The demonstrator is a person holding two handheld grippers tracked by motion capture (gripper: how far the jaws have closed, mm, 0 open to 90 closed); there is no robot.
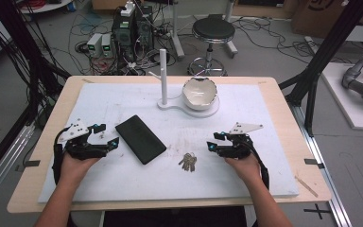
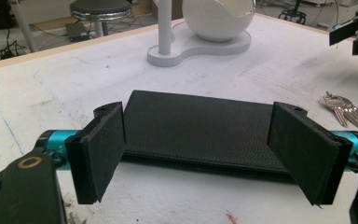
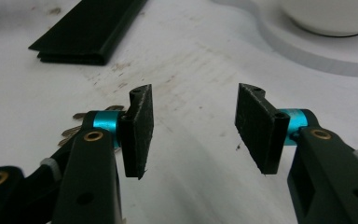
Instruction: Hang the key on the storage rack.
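A black wallet [image 1: 140, 139] lies flat on the white mat [image 1: 123, 101], left of centre. My left gripper [image 1: 108, 134] rests open just left of it. In the left gripper view the wallet [image 2: 200, 121] lies just beyond the wide-apart jaws of that gripper [image 2: 198, 140], with nothing held. A bunch of keys [image 1: 188, 161] lies near the front middle. My right gripper [image 1: 213, 141] stands open to the right of the keys. In the right gripper view, that gripper [image 3: 193, 116] holds nothing, and the keys [image 3: 74, 128] peek out behind its left jaw.
A white bowl [image 1: 199, 93] sits on a white stand base [image 1: 207, 112] with an upright post [image 1: 163, 75] at the back middle. A stool [image 1: 212, 30], computers and cables stand on the floor beyond the table.
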